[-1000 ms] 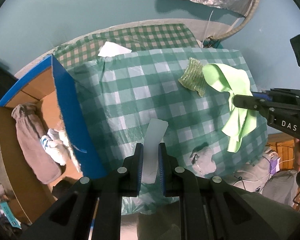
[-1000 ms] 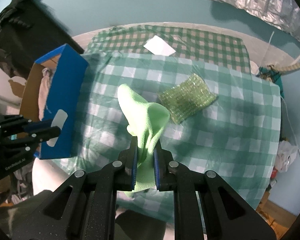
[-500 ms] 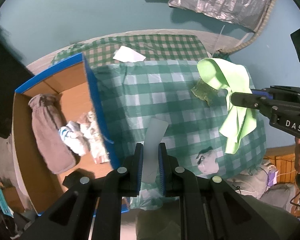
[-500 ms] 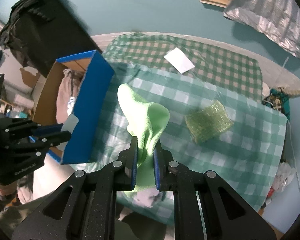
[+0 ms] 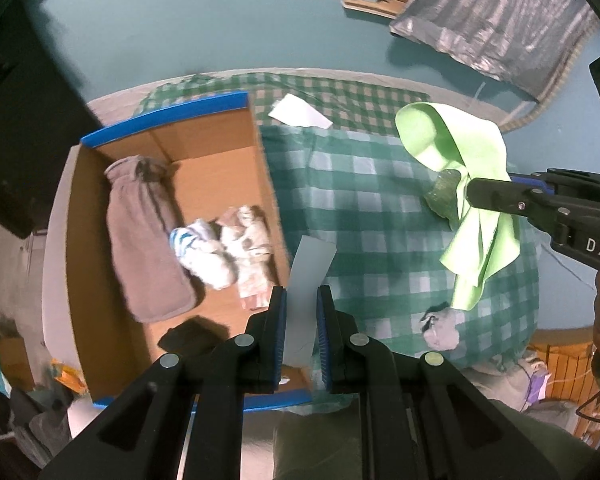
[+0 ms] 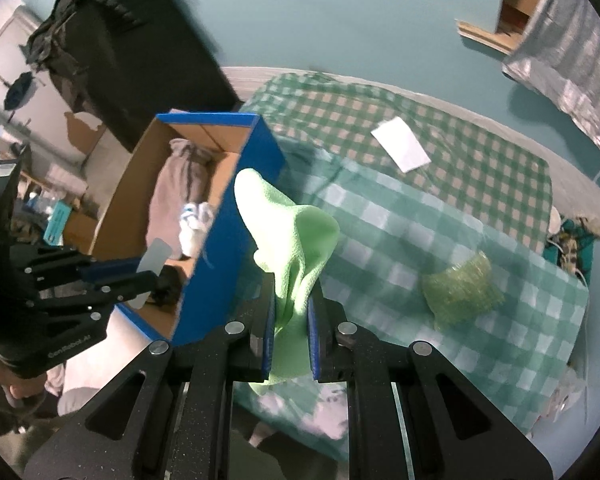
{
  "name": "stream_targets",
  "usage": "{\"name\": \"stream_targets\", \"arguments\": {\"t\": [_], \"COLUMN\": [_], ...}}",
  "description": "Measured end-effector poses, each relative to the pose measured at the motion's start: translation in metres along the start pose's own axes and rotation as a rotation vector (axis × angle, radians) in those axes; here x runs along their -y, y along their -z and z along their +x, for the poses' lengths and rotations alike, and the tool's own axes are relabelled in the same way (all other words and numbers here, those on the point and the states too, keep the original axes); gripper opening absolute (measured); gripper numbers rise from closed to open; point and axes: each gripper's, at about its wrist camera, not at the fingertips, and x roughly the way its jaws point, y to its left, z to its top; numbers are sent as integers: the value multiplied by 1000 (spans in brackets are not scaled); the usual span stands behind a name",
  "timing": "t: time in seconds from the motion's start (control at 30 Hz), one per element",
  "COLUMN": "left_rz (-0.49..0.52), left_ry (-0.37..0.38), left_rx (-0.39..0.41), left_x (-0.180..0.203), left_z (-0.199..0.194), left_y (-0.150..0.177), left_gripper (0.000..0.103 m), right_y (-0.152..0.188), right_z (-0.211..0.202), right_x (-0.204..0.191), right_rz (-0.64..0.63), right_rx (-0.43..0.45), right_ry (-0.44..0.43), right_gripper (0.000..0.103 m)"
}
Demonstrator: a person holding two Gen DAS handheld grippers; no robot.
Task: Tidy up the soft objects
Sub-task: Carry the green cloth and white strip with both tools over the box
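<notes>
My right gripper (image 6: 291, 312) is shut on a light green cloth (image 6: 296, 236) and holds it in the air above the checked table, beside the blue cardboard box (image 6: 236, 216). The cloth (image 5: 466, 184) also hangs from that gripper (image 5: 474, 196) in the left wrist view. My left gripper (image 5: 301, 312) is shut on a pale grey flat strip (image 5: 306, 280) over the box's near right wall (image 5: 274, 208). The box holds a grey cloth bundle (image 5: 146, 236) and white rolled socks (image 5: 224, 252). A green scrub sponge (image 6: 462, 288) lies on the tablecloth.
A white paper card (image 6: 400, 150) lies at the far side of the green checked tablecloth (image 6: 440, 216). A small grey cloth (image 5: 440, 328) sits near the table's front right corner. Dark furniture (image 6: 120, 60) stands behind the box. Clutter lies on the floor at left.
Both grippers have moved left toward the box. The box's inside now shows fully in the left wrist view, and the green cloth hangs closer to the box wall.
</notes>
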Motion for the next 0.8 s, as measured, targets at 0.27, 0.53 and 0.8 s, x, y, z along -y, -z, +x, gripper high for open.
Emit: {"name": "stream_targets", "arguments": {"t": [0.27,0.53,0.8], "left_rz": [-83,-144,-201], "left_ry": [-19,-40,-64], "left_rx": [11,24,17], "left_x": [-37,-73,-106], "left_z": [-6,-11,-10], "left_y": [5,12,18], "left_gripper": [14,14,14], "right_y": [-24,-43,-59], "right_z": [12,34,58], "right_x": [-36,-72,-104], "right_rz": [-66,-127,-168], "right_rx": [-3,-25,-56], "right_ry": [-35,-66,-96], "right_gripper": [12,12,12]}}
